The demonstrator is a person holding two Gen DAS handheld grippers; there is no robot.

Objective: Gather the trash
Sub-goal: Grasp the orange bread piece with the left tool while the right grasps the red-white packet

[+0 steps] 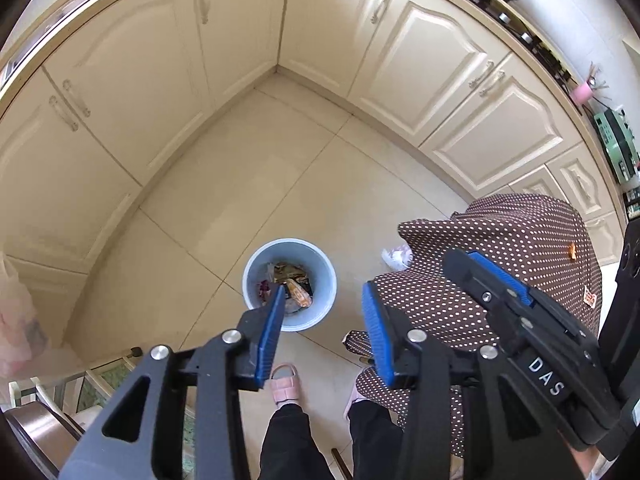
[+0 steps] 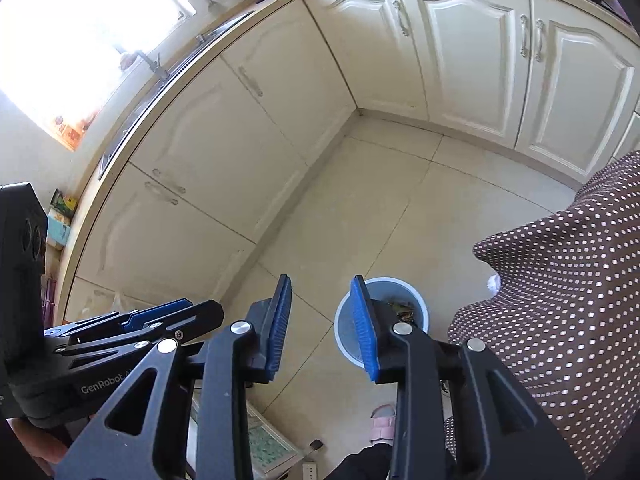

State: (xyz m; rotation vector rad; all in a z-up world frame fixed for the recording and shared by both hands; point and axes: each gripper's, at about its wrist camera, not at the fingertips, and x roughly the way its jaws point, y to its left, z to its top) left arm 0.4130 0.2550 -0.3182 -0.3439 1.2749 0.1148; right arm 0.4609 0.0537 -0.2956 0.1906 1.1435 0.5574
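A light blue bin (image 1: 256,264) stands on the tiled floor with several wrappers (image 1: 294,280) inside it. My left gripper (image 1: 324,292) hangs high above the bin, open, with nothing between its blue pads. In the right wrist view the bin (image 2: 416,300) shows partly behind the right finger of my right gripper (image 2: 321,284), which is also open and empty. A crumpled white paper (image 1: 394,258) lies on the floor to the right of the bin, mostly hidden by the person's dotted garment; a corner of the paper (image 2: 494,282) shows in the right wrist view. The two grippers are side by side.
Cream cabinets (image 1: 168,80) line two walls and meet in a corner. The person's brown dotted garment (image 1: 500,272), dark trousers and pink slipper (image 1: 286,380) are close below me. A thin plastic bag (image 1: 16,320) hangs at the left. Furniture (image 1: 44,428) sits at the lower left.
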